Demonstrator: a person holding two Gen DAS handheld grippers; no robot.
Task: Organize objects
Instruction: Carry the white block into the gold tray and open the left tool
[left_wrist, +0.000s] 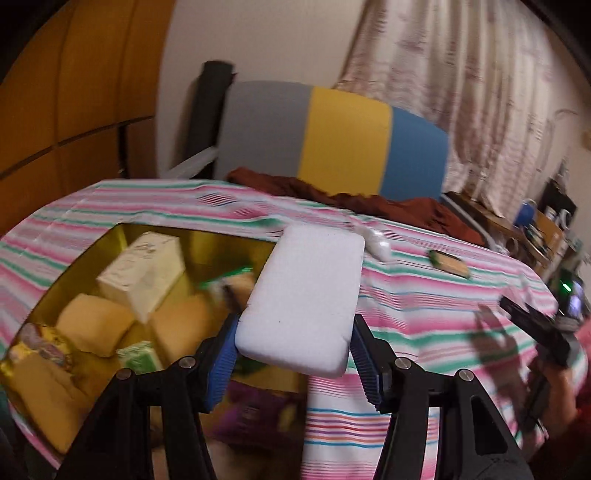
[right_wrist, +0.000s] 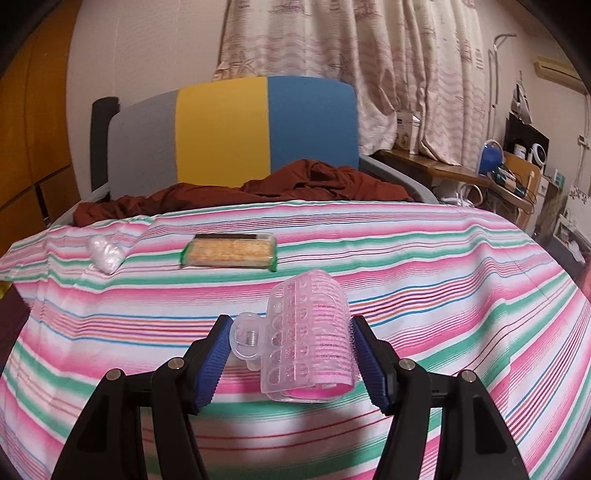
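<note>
The gold-walled open box (left_wrist: 221, 243) is crowded: a cream carton (left_wrist: 144, 273), tan pads (left_wrist: 92, 328) and a green packet (left_wrist: 142, 356) fill most of its floor, leaving little room. Beyond the box, the striped pink-and-green cloth on the table (right_wrist: 406, 266) lies broad and bare to the right. Towards its far edge lie a clear-wrapped cracker packet (right_wrist: 229, 252) and a small white crinkled wad (right_wrist: 105, 253), apart from each other. A rumpled rust-brown cloth (right_wrist: 295, 181) heaps along that far edge.
</note>
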